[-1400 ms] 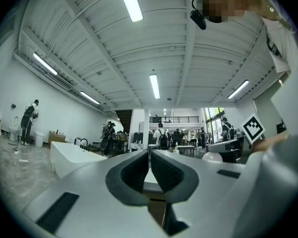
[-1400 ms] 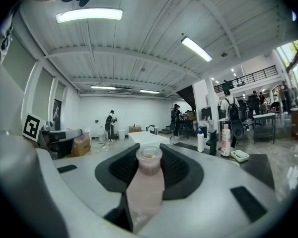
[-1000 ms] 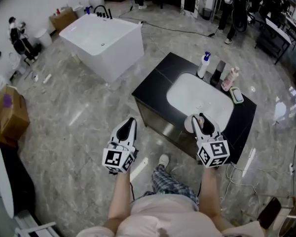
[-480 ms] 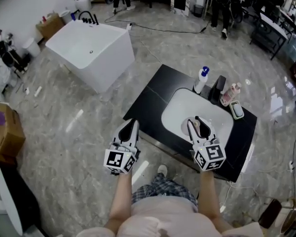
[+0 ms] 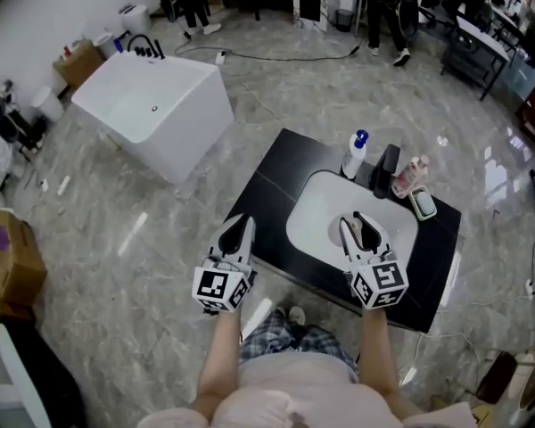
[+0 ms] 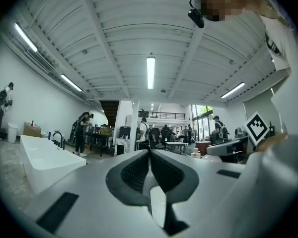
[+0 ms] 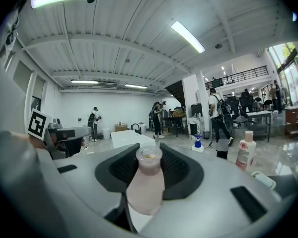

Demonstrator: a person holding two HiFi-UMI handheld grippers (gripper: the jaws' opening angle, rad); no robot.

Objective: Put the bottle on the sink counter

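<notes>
A small pale pink bottle [image 7: 145, 184] stands upright between the jaws of my right gripper [image 7: 149, 155], which is shut on it. In the head view the right gripper [image 5: 358, 227] holds the bottle [image 5: 362, 234] above the front part of the white basin [image 5: 319, 205], which is set in the black sink counter [image 5: 277, 184]. My left gripper [image 5: 238, 228] hangs over the counter's front left edge. Its jaws are shut with nothing between them, as the left gripper view [image 6: 149, 152] shows.
At the back of the counter stand a blue-topped spray bottle [image 5: 354, 153], a black faucet [image 5: 386, 164], a pink bottle [image 5: 408, 176] and a soap dish [image 5: 423, 203]. A white bathtub [image 5: 152, 114] stands to the far left. People and desks fill the far room; cables lie on the marble floor.
The person has stepped closer to the counter. Both grippers have moved forward: the right one with the bottle from the counter's front edge to over the basin. The grip is unchanged.
</notes>
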